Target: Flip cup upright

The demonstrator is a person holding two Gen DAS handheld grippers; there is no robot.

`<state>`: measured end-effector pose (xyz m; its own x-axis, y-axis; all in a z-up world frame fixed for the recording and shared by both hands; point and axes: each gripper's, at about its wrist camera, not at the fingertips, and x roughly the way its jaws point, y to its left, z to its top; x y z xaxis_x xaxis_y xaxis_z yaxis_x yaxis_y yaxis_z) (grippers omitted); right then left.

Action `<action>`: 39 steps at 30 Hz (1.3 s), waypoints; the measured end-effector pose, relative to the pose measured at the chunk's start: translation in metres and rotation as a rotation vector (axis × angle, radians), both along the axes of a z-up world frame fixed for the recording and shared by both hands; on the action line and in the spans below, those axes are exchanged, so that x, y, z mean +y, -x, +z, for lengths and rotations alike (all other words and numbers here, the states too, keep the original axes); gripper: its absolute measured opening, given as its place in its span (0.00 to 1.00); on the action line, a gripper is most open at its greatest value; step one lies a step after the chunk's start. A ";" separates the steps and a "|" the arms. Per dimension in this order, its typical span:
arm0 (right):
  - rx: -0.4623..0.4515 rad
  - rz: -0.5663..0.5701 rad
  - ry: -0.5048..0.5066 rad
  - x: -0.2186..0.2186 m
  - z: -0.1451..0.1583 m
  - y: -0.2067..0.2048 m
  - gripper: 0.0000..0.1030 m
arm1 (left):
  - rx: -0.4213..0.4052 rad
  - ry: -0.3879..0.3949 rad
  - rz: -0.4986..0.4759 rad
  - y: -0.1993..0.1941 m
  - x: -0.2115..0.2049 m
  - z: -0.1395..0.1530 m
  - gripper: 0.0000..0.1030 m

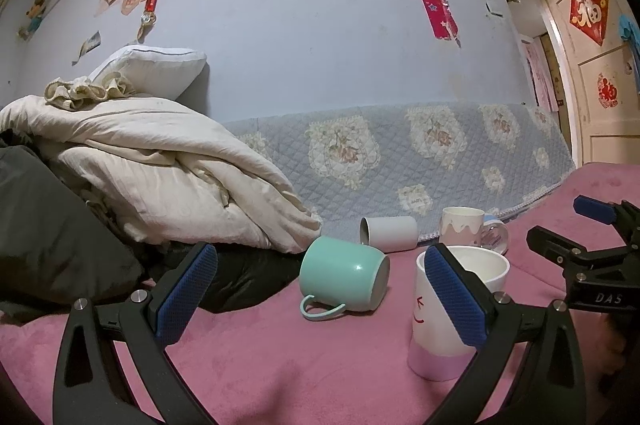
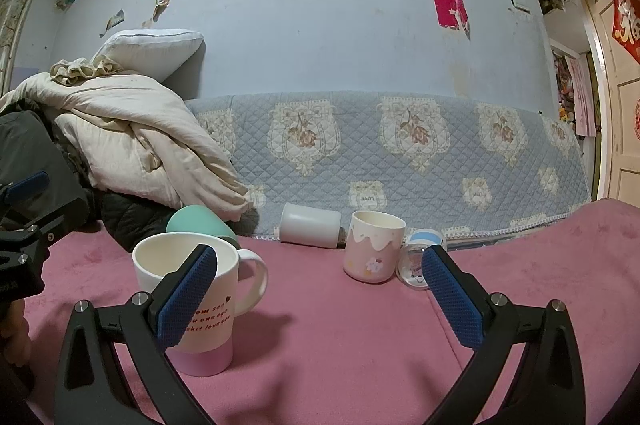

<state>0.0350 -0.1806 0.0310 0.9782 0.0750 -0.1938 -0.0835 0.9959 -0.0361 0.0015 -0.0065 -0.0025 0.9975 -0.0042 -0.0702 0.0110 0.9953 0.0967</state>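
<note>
My left fingers (image 1: 320, 289) and right fingers (image 2: 320, 289) both stand spread, holding nothing. The green cup (image 1: 344, 275) lies on its side on the pink bed cover (image 1: 280, 357), beside the upright white mug (image 1: 448, 321).

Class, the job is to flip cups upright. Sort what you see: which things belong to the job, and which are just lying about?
Job:
teal mug, on its side
white cup, on its side
clear mug, on its side

Lying about:
white-and-lilac mug, already upright
pink cup, already upright
quilt
pillow
</note>
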 end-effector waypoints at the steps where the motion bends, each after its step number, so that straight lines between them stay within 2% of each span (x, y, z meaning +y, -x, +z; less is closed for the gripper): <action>1: -0.001 0.001 0.000 0.000 0.000 0.000 1.00 | 0.001 0.002 0.000 0.000 0.000 0.000 1.00; 39: 0.019 0.000 0.001 0.000 -0.004 -0.004 1.00 | 0.013 0.017 0.009 -0.001 0.005 -0.001 1.00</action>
<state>0.0394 -0.1806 0.0266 0.9744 0.0744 -0.2123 -0.0837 0.9959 -0.0352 0.0030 -0.0016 -0.0032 0.9965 0.0035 -0.0833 0.0032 0.9968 0.0800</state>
